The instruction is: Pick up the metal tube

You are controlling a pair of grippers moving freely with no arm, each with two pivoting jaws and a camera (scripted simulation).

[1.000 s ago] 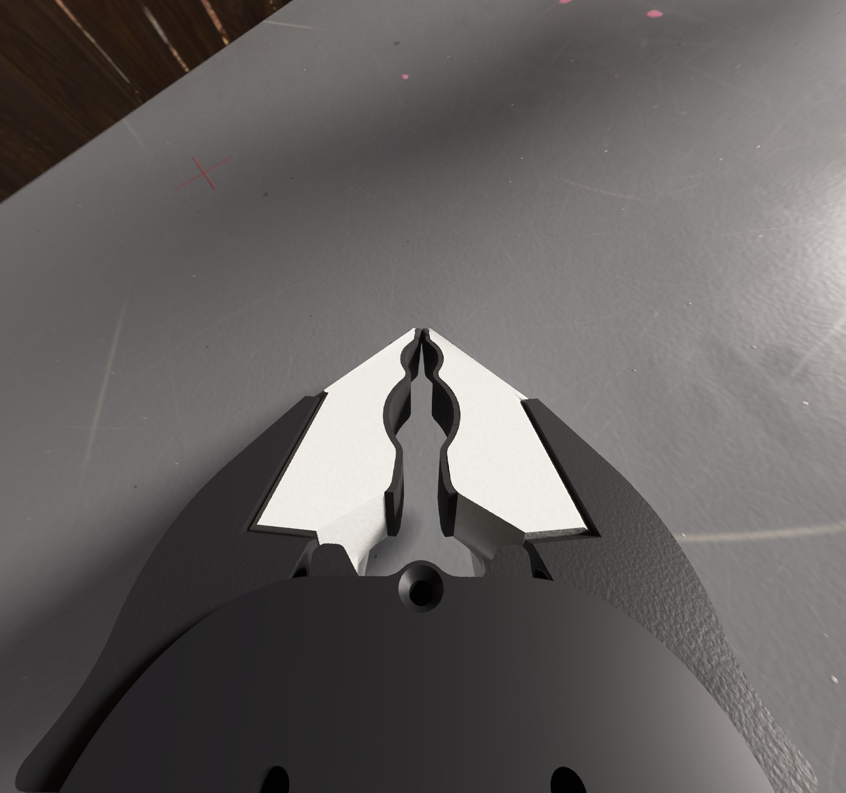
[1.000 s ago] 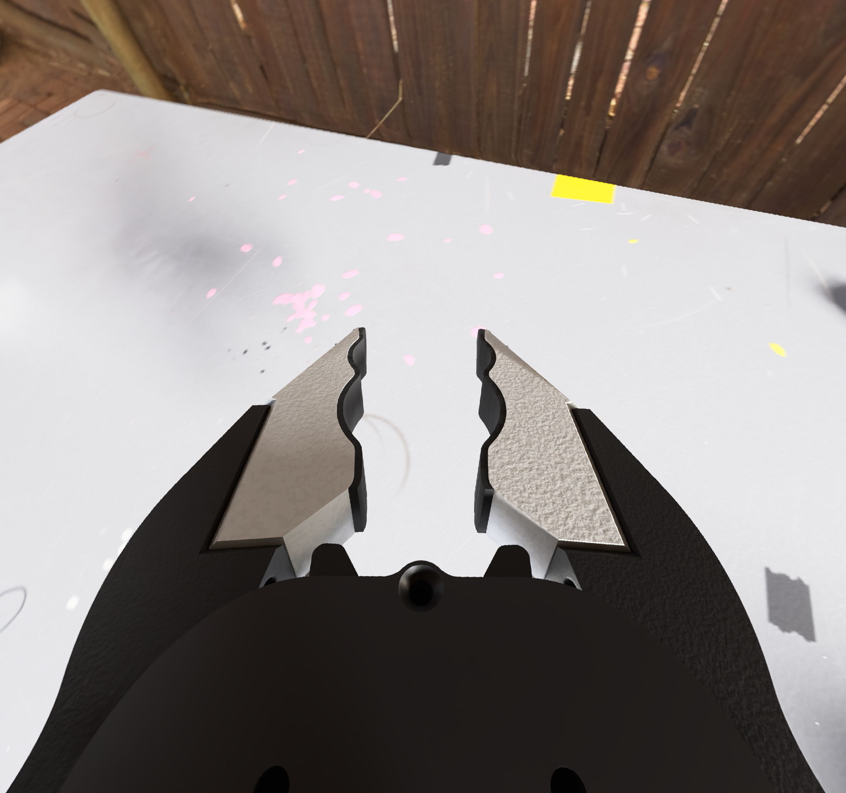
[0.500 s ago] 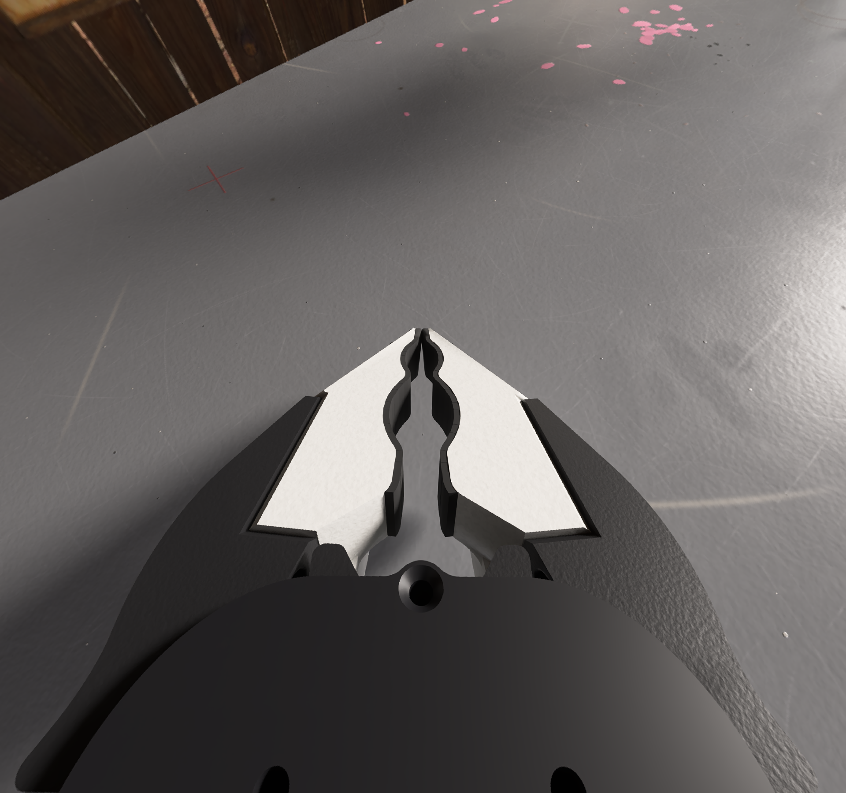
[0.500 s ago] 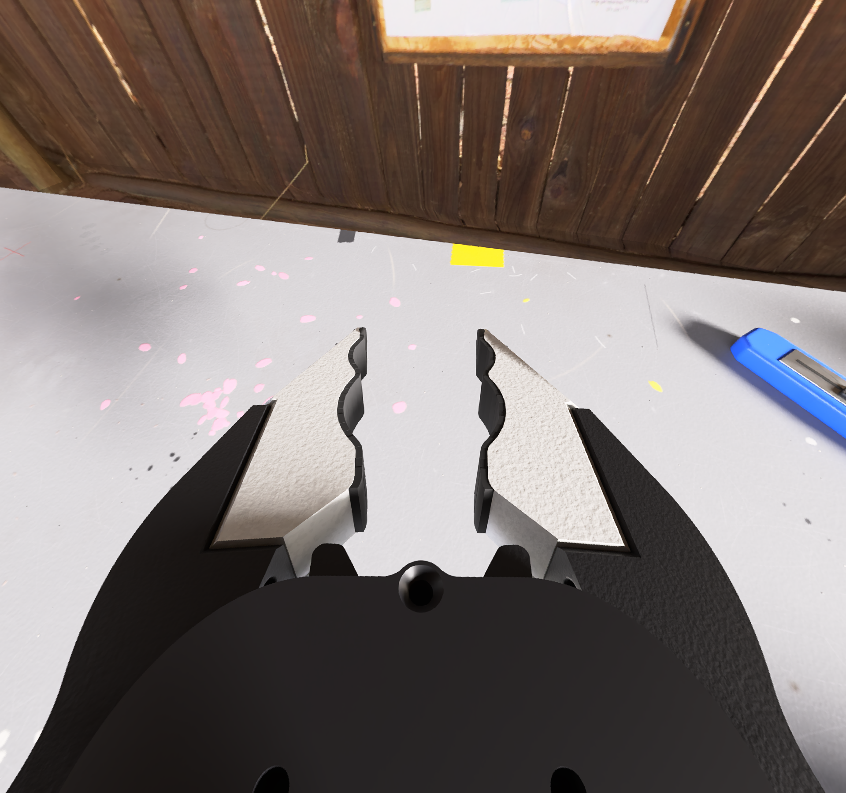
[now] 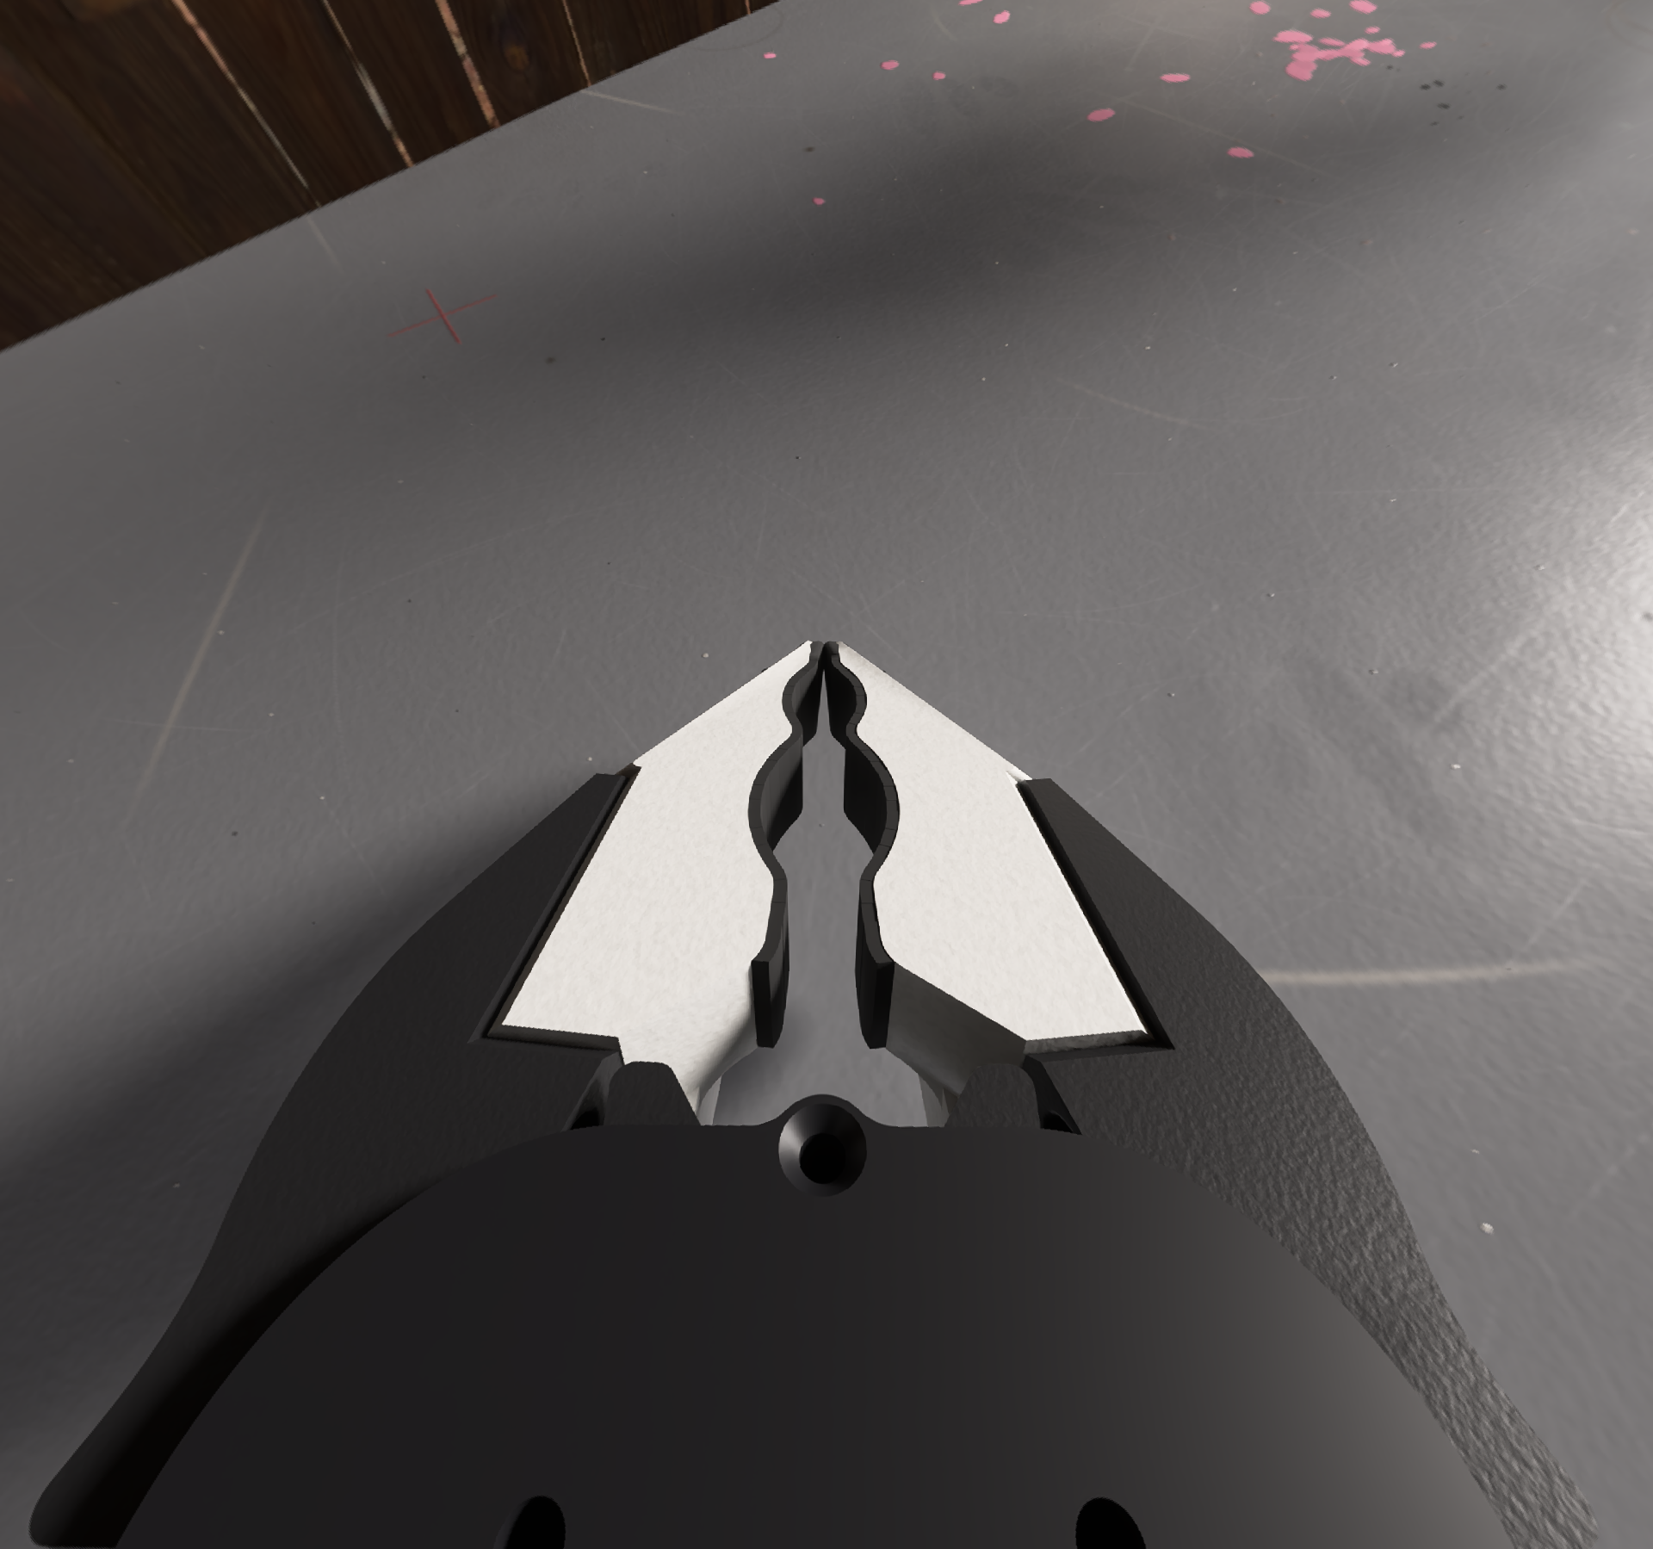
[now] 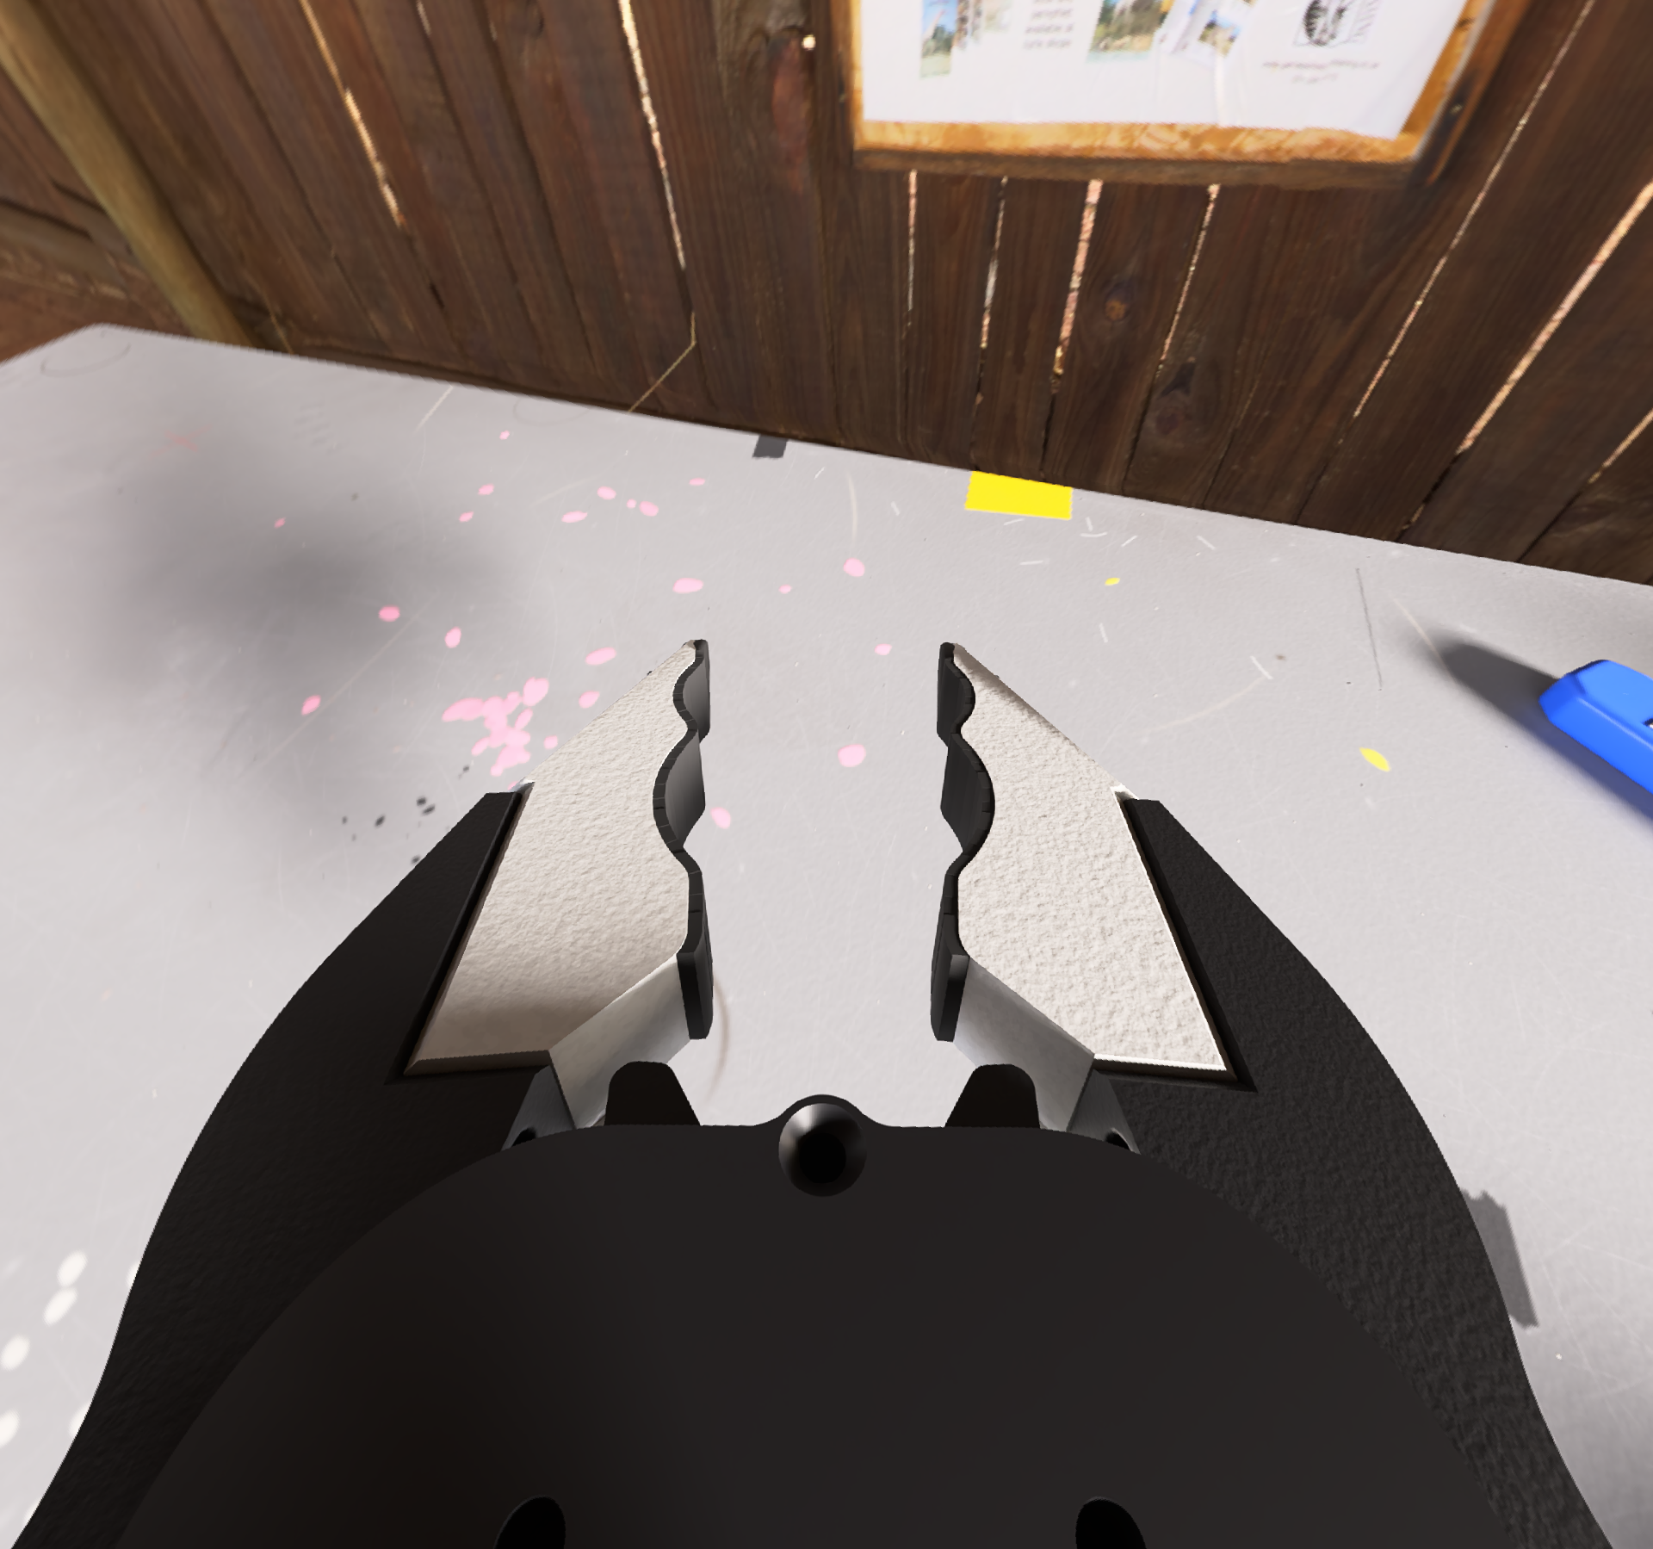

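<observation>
While the metal tube shows in neither view, the right tool (image 6: 823,656), fingers wide apart, should search slowly over the tabletop (image 6: 1163,656); the left tool (image 5: 821,645), fingertips together, holds nothing.

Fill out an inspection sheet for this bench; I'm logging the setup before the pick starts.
Surface: grey table, scratched, with pink paint spatter, a yellow tape patch near the far edge and a red cross mark.
Job's things: metal tube, nothing seen in either view.
Clutter: blue utility knife at the right edge of the right wrist view, lying on the table.
Grippers: left tool shut, empty; right tool open, empty, above the table.
Cables: nothing seen.
Surroundings: dark wooden plank wall; framed notice board on it.
</observation>
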